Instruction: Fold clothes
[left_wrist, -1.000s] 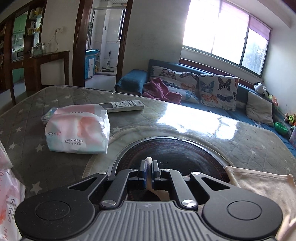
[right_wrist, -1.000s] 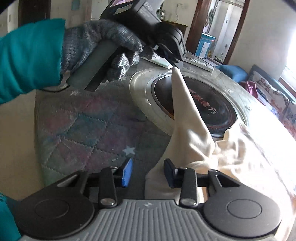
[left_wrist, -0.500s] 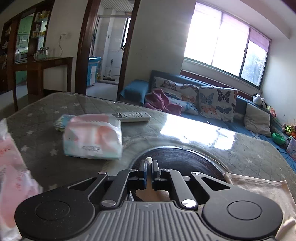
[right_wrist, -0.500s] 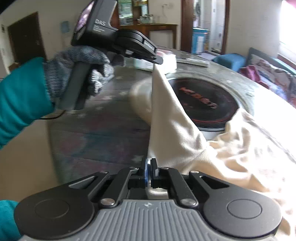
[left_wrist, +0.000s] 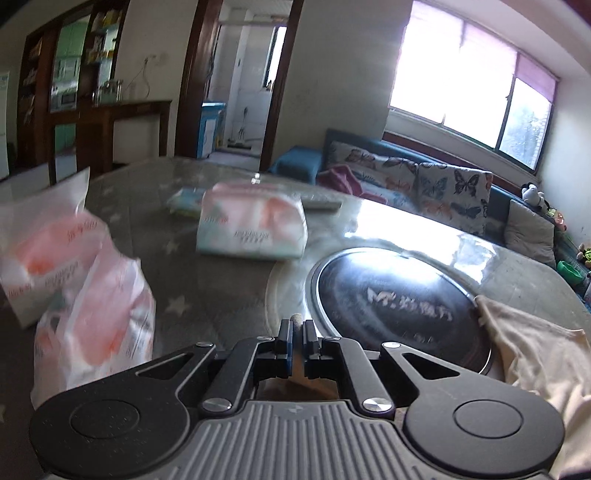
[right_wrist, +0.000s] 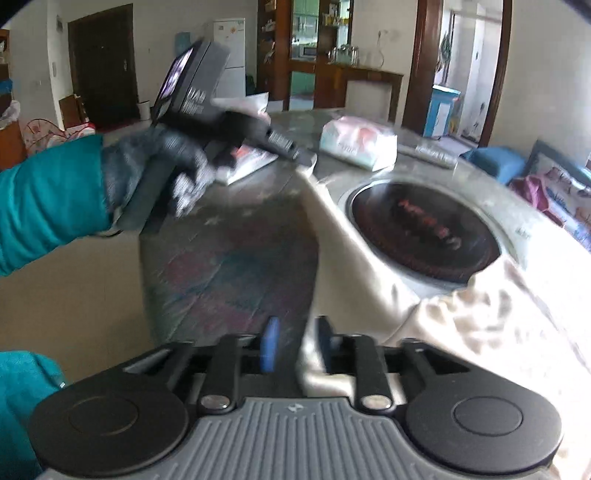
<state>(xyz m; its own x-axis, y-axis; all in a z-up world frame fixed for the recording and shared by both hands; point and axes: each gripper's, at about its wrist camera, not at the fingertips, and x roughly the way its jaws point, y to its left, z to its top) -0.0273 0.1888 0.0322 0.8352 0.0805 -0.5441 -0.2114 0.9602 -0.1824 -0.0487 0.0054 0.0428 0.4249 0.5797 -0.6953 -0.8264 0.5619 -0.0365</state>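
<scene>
A cream garment (right_wrist: 461, 325) lies over the right side of the quilted table, partly on the dark round hotplate (right_wrist: 424, 232). One edge (right_wrist: 332, 229) stretches taut up to my left gripper (right_wrist: 306, 158), held by a gloved hand. In the left wrist view my left gripper (left_wrist: 294, 334) is shut on a small fold of the cream cloth, and the garment (left_wrist: 539, 354) shows at right. My right gripper (right_wrist: 295, 345) is open at the near table edge, with the cloth edge lying between its jaws.
A tissue pack (left_wrist: 251, 225) and a remote lie on the far table side. A plastic bag of tissue packs (left_wrist: 74, 277) stands at left. The hotplate (left_wrist: 399, 306) sits in the table's middle. A sofa with butterfly cushions (left_wrist: 443, 192) is behind.
My right gripper, shut on the cloth half a second ago, has opened. My left gripper has carried its corner further left and away, pulling the edge taut.
</scene>
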